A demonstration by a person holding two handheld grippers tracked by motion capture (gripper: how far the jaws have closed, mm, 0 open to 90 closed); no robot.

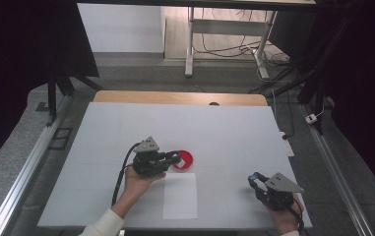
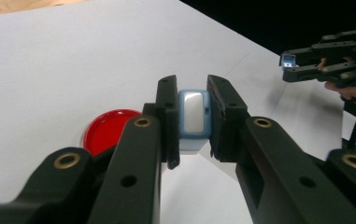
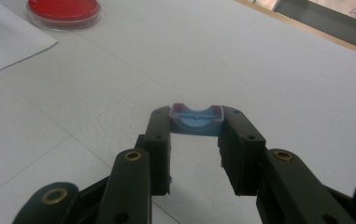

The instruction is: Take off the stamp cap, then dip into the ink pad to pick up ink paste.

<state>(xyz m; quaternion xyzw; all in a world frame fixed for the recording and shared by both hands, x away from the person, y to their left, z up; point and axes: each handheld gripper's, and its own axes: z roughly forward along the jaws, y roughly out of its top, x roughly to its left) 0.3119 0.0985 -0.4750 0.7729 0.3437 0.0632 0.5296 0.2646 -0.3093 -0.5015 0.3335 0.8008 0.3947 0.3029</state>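
My left gripper (image 2: 193, 93) is shut on a small light-blue case (image 2: 193, 116) with a pale grey face, held upright between the pads. Just beyond and left of it lies a round red dish (image 2: 108, 130) on the white table. In the high view the left gripper (image 1: 174, 158) sits at mid-table with its tips over the red dish (image 1: 185, 161). My right gripper (image 3: 196, 114) is shut on a shallow blue piece (image 3: 196, 120) with a curved edge, low over the table. That right gripper (image 1: 254, 178) rests near the front right, and the right gripper (image 2: 290, 63) is also at the upper right of the left gripper view.
A white sheet of paper (image 1: 180, 195) lies flat in front of the red dish (image 3: 63, 9), between the two hands; its corner (image 3: 7, 37) reaches into the right gripper view. The white table top (image 1: 224, 128) ends in a wooden edge (image 1: 180, 97) at the back.
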